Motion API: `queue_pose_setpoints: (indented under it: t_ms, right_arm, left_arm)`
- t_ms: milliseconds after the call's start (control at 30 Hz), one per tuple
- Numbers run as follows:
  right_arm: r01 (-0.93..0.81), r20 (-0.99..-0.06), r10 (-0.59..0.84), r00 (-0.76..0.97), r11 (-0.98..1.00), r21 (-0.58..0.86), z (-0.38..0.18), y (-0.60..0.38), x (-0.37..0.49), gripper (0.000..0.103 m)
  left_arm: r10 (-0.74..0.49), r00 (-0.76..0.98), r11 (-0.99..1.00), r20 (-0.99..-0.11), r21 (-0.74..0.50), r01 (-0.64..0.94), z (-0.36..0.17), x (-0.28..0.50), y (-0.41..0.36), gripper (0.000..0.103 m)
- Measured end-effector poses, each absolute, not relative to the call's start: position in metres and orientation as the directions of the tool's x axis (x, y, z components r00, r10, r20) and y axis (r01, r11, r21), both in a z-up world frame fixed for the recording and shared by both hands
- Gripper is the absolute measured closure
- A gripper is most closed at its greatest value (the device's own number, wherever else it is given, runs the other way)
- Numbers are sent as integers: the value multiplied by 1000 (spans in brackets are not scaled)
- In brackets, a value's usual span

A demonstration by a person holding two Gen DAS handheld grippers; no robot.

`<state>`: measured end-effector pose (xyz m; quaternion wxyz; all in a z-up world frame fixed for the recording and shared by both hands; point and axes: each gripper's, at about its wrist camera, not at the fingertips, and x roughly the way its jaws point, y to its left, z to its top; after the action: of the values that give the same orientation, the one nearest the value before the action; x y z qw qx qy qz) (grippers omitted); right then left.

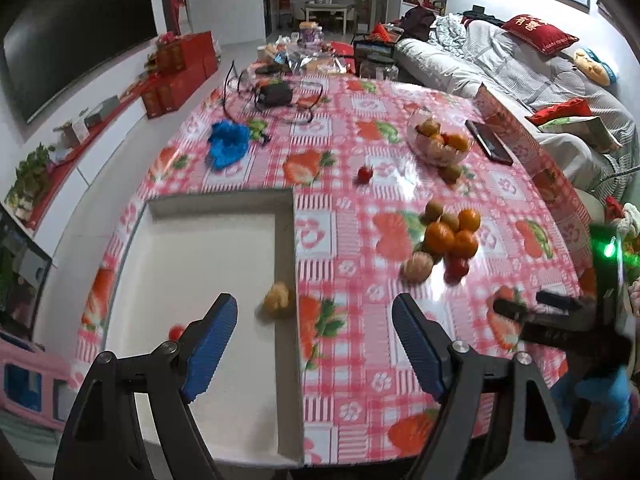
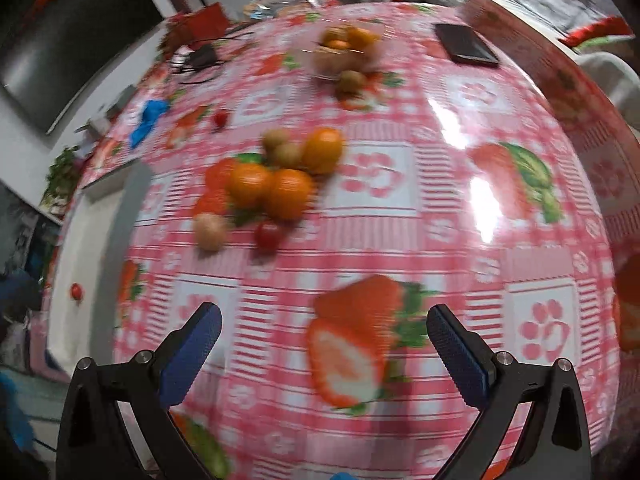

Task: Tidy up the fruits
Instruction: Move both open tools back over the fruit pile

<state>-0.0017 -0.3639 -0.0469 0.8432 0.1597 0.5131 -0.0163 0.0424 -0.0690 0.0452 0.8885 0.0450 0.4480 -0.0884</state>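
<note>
While both jaws gape empty, fruit pile (image 2: 272,184) lies well ahead, untouched

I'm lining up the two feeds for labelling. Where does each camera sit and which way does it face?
Left wrist: behind the open left claw, above the white tray at the near table edge, looking across the table toward the sofa.
Right wrist: behind the open right claw, facing over the strawberry tablecloth.
Shared: the fruit pile, glass bowl, tray.
</note>
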Motion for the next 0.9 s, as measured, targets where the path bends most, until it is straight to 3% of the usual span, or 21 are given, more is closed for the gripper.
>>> queue_pose_setpoints:
  t_ms: [233, 500, 900]
  right_arm:
    - [180, -906, -22, 423, 982, 60, -71, -377, -3, 0]
    - [131, -882, -21, 471, 990, 47, -76, -380, -11, 0]
    - [103, -877, -6, 481, 993, 50, -75, -380, -12, 0]
  left_arm:
    - [-110, 581, 971, -806, 38, 236, 46, 76, -107, 20]
    - [-78, 542, 912, -837, 160, 378, -21, 85, -169, 20]
    - [-75, 510, 910, -857, 150, 387, -55, 105, -189, 20]
